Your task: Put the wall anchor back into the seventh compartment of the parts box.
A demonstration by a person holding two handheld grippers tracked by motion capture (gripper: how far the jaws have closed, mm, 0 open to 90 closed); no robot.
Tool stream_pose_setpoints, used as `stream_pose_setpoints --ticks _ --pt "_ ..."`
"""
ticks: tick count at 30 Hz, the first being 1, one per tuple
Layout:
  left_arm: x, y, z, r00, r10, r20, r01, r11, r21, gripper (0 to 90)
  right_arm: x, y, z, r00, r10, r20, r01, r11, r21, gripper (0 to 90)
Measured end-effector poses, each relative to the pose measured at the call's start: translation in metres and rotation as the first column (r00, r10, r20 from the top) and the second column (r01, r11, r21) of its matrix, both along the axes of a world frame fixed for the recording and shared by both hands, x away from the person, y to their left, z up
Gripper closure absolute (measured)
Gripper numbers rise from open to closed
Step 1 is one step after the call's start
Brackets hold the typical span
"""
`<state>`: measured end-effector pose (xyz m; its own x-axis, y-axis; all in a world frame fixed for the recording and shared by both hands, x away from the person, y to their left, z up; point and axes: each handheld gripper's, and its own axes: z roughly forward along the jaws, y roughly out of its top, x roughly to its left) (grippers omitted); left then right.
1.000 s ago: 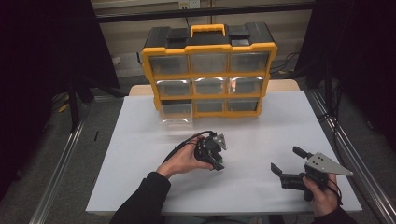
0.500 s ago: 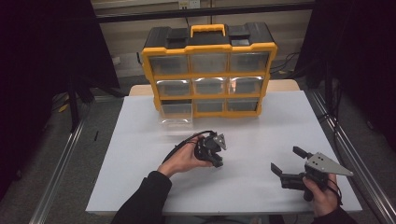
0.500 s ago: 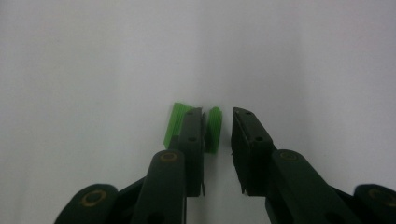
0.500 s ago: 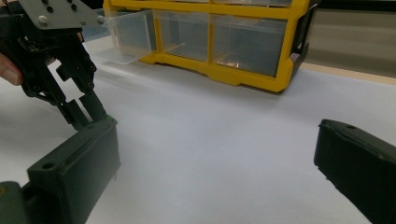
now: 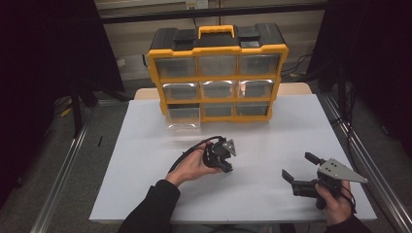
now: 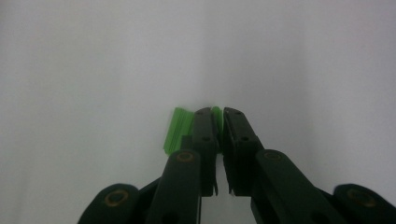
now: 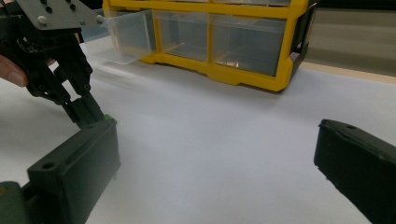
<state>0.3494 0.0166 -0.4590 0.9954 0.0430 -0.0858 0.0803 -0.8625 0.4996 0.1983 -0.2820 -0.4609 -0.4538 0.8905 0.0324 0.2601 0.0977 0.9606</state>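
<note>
Green piece point(image 6: 179, 129) pinched by left gripper point(image 6: 218, 114) on table point(image 5: 272, 141)

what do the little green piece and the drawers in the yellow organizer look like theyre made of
The green piece pinched in the left gripper looks like glossy, slightly translucent plastic: bright even colour, ridged face. The drawers, such as the pulled-out one, look like clear hard plastic: you see through their walls. The organizer frame seems opaque moulded yellow plastic.

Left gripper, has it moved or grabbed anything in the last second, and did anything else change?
No visible change. The left gripper stays tipped down on the white table, jaws nearly closed on a small green piece. The right gripper stays open, holding nothing, and the bottom-left drawer of the yellow organizer stays pulled out.
</note>
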Motion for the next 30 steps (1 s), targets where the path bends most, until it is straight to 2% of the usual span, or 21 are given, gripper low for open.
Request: stream_pose_setpoints --ticks 3,8,13,18,24,25,29,30 --pt "0.002 0.001 -0.001 0.9993 0.021 -0.031 -0.021 0.9996 -0.021 84.3 0.0 0.0 0.0 1.0 0.0 0.001 0.0 1.0 0.0 0.0" --pt "0.003 0.005 0.005 0.9989 0.025 -0.039 -0.027 0.9986 -0.046 84.3 0.0 0.0 0.0 1.0 -0.004 0.0 0.004 1.0 0.004 0.0" --pt "0.003 0.012 0.01 0.9986 0.047 -0.022 -0.049 0.9945 -0.092 84.3 0.0 0.0 0.0 1.0 -0.005 -0.001 0.005 1.0 0.003 0.0" --pt "0.006 0.023 0.015 0.9948 0.1 -0.019 -0.102 0.9809 -0.165 84.5 0.0 0.0 0.0 1.0 -0.006 -0.002 0.006 1.0 0.004 0.0" --pt "0.008 0.03 0.02 0.9945 0.101 -0.029 -0.105 0.9758 -0.192 84.4 0.0 0.0 0.0 1.0 -0.006 0.0 0.006 1.0 0.004 0.0" --pt "0.008 0.03 0.022 0.993 0.115 -0.026 -0.118 0.9752 -0.187 84.4 0.0 0.0 0.0 1.0 -0.007 -0.001 0.007 1.0 0.005 0.0" --pt "0.009 0.035 0.024 0.9915 0.127 -0.026 -0.13 0.967 -0.219 84.4 0.0 0.0 0.0 1.0 -0.007 -0.001 0.007 1.0 0.006 0.0" --pt "0.01 0.036 0.025 0.9924 0.122 -0.016 -0.123 0.969 -0.214 84.5 0.0 0.0 0.0 1.0 -0.007 0.001 0.007 1.0 0.005 0.0"
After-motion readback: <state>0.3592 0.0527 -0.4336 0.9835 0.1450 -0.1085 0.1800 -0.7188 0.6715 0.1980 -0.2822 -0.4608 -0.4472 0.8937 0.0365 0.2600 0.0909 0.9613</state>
